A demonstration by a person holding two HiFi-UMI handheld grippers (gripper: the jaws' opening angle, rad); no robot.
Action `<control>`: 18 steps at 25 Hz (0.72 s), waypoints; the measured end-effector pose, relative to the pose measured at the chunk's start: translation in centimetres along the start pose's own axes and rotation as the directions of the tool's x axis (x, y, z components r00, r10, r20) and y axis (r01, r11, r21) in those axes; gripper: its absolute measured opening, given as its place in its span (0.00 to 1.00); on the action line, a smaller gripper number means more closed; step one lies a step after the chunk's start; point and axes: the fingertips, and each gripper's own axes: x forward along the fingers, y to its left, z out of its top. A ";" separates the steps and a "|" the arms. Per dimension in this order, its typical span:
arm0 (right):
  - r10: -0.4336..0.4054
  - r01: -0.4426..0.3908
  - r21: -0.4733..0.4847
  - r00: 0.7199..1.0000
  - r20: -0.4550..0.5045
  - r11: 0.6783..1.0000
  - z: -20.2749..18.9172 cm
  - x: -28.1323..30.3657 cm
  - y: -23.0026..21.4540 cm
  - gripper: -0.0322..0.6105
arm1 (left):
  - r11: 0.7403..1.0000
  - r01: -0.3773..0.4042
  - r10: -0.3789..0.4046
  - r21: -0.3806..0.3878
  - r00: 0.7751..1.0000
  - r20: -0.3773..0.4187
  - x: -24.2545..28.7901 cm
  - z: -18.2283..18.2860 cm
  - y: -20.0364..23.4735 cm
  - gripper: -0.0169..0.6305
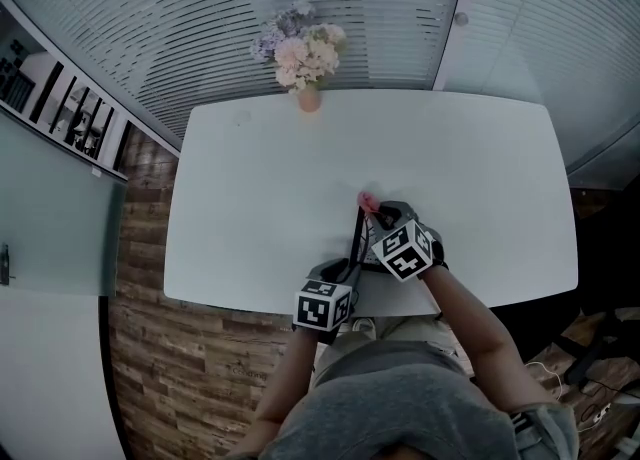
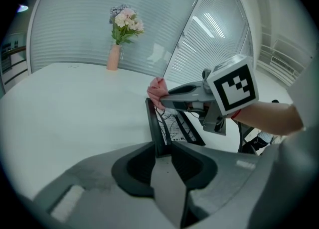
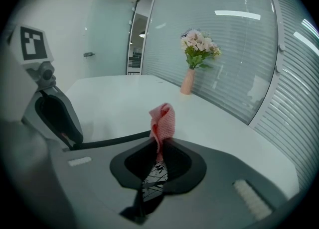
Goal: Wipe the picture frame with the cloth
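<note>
A black picture frame stands tilted on its edge near the front of the white table. My left gripper is shut on the frame's near edge, and the black-and-white print faces right. My right gripper is shut on a bunched pink cloth, which sticks up from between its jaws. The cloth rests at the frame's top corner. Through the right jaws' gap I see the print just below. The frame's black rim runs left toward my left gripper's body.
A pink vase of pale flowers stands at the table's far edge, in front of a glass wall with blinds. The person's arm reaches in from the front right. Wooden floor shows left of the table.
</note>
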 end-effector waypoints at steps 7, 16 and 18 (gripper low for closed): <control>0.018 -0.018 -0.002 1.000 -0.012 1.000 -0.5 -0.1 0.9 0.11 | 1.000 -0.008 0.008 0.001 1.000 0.005 0.0 0.0 0.1 0.18; 0.032 -0.033 -0.022 0.999 -0.039 0.999 -1.1 -0.4 1.9 0.11 | 1.000 -0.014 0.013 0.005 1.000 0.008 0.1 -0.1 0.0 0.18; 0.036 -0.037 -0.020 0.998 -0.043 0.999 -1.1 -0.5 2.1 0.11 | 1.000 -0.014 0.014 0.006 1.000 0.009 0.1 -0.1 0.0 0.18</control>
